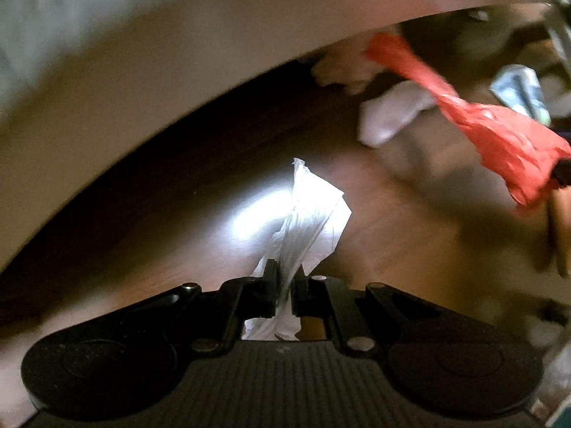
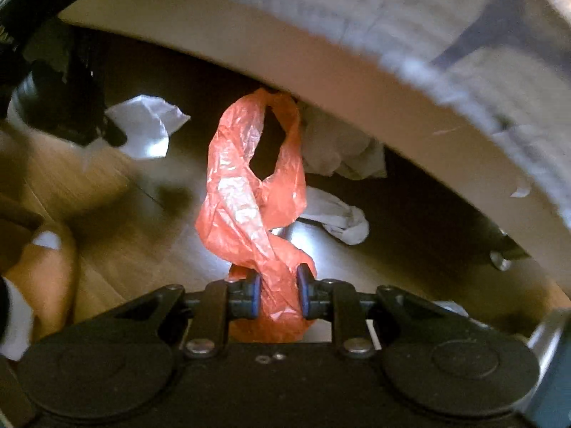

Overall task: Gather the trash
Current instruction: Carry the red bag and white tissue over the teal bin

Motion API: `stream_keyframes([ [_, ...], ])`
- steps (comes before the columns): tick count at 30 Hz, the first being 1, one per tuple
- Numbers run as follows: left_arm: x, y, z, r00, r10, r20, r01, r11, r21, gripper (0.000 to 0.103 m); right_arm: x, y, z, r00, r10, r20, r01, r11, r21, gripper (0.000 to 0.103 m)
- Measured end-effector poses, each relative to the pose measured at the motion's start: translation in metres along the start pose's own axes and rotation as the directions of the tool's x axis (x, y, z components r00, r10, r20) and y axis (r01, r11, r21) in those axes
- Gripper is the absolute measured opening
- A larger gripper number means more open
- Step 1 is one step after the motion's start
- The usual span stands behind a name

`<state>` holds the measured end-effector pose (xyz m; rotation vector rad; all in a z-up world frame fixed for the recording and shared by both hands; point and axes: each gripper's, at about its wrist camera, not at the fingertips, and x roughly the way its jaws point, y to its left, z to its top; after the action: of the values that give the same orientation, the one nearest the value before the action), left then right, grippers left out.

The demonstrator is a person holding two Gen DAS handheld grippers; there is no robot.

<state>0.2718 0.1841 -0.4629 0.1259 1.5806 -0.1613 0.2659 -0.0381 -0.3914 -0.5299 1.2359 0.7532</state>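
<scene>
Trash in hand on both sides. Left tongs [image 1: 283, 290] nearly fully closed, pinching a crumpled white plastic sheet [image 1: 307, 210] that hangs clear of the wooden floor [image 1: 410, 221]. Right tongs [image 2: 279, 294] closed part-way, blue pads pressed on a twisted red plastic bag [image 2: 249, 192]; the bag dangles below them with its looped handle lowest, also off the floor.

Progress, judged from how things lie — two pieces picked up, neither deposited yet; no bin or collection bag visible in either view, so the drop-off point cannot be placed. Left on the floor: a crumpled pale wad [image 2: 339, 142] near the edge of a low beige furniture panel [image 2: 357, 82], and a white twisted scrap [image 2: 339, 223] just beside it. A silver wrapper [image 1: 519, 87] shows in the left view — whether it is trash, cannot tell. Estimate: roughly mid-task, several pieces remaining.

Writing and brands: none legible. Bag and sheet appear unprinted; faint marks on the pale surface above the panel are too blurred to read.
</scene>
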Motion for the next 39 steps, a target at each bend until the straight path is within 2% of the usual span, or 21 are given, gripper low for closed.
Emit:
stream_keyframes([
  [4,-0.049,-0.025,0.001,1.0,-0.016,0.024,0.016,0.999,0.034,0.007,-0.052,-0.001,-0.004,0.999,0.017,0.04,-0.021,0.997,0.076,0.02],
  [10,-0.129,-0.052,0.001,0.995,-0.018,0.101,0.014,0.999,0.04,0.007,-0.132,-0.004,-0.02,0.989,0.028,0.146,-0.052,0.985,0.164,0.02],
  [13,-0.17,-0.072,-0.003,0.988,0.032,0.15,-0.04,0.998,0.056,0.007,-0.171,-0.01,-0.031,0.979,0.016,0.202,-0.059,0.976,0.208,0.02],
  [17,-0.214,-0.089,-0.013,0.977,0.048,0.207,-0.054,0.998,0.024,0.007,-0.224,-0.019,-0.05,0.96,-0.005,0.281,-0.074,0.96,0.269,0.02],
  [21,-0.263,-0.118,-0.022,0.958,0.032,0.285,-0.026,0.999,-0.022,0.007,-0.276,-0.032,-0.074,0.932,-0.037,0.36,-0.083,0.946,0.314,0.02],
  [26,-0.315,-0.156,-0.027,0.919,-0.021,0.393,0.043,0.998,-0.048,0.007,-0.333,-0.056,-0.102,0.889,-0.109,0.445,-0.071,0.927,0.369,0.02],
  [28,-0.33,-0.176,-0.024,0.903,-0.027,0.429,0.05,0.998,-0.042,0.007,-0.351,-0.067,-0.114,0.87,-0.143,0.471,-0.062,0.918,0.393,0.02],
  [34,-0.378,-0.233,-0.008,0.86,-0.053,0.507,0.064,0.998,-0.004,0.007,-0.386,-0.107,-0.149,0.832,-0.233,0.504,-0.033,0.885,0.464,0.02],
  [39,-0.414,-0.287,0.017,0.83,-0.094,0.55,0.08,0.996,0.049,0.007,-0.403,-0.142,-0.17,0.806,-0.306,0.507,-0.007,0.852,0.524,0.02],
])
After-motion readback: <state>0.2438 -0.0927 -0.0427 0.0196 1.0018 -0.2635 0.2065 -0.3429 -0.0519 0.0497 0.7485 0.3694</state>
